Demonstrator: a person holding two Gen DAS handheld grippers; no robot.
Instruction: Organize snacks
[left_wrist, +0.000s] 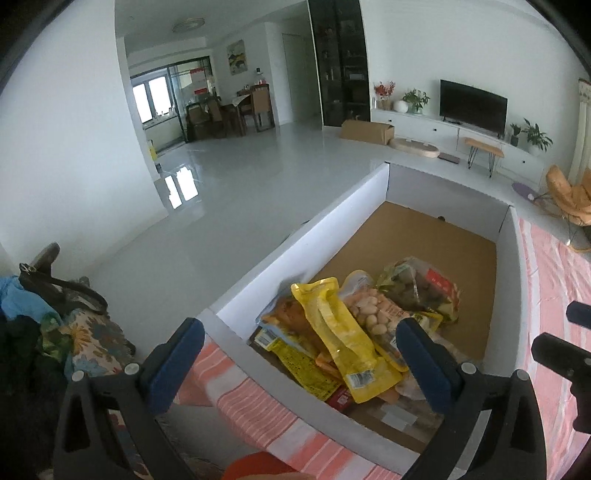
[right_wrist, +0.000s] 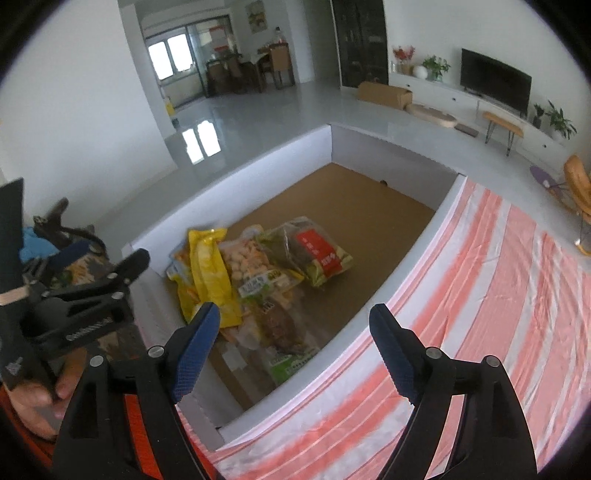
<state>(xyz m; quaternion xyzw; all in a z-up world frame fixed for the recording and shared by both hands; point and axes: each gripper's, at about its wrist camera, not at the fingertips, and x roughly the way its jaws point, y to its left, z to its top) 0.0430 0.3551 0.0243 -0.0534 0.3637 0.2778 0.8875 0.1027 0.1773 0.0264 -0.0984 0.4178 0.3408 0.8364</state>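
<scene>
A white cardboard box (left_wrist: 295, 236) with a brown floor holds several snack packets at its near end. A yellow pouch (left_wrist: 343, 343) lies on top, beside a clear bag of pale nuts (left_wrist: 373, 310) and a green-and-red bag (left_wrist: 424, 288). My left gripper (left_wrist: 299, 332) hangs open over the box's near corner, nothing between its blue pads. In the right wrist view the same yellow pouch (right_wrist: 210, 273), nut bag (right_wrist: 251, 262), green-red bag (right_wrist: 314, 251) and a brown packet (right_wrist: 280, 325) lie in the box (right_wrist: 258, 155). My right gripper (right_wrist: 295, 321) is open above the box's near wall, holding nothing.
A pink-and-white striped cloth (right_wrist: 480, 295) covers the surface to the right of the box and runs under its near edge (left_wrist: 251, 406). Bags and floral fabric (left_wrist: 74, 325) are piled at the left. A hand holding the left gripper (right_wrist: 74, 306) shows at the right wrist view's left.
</scene>
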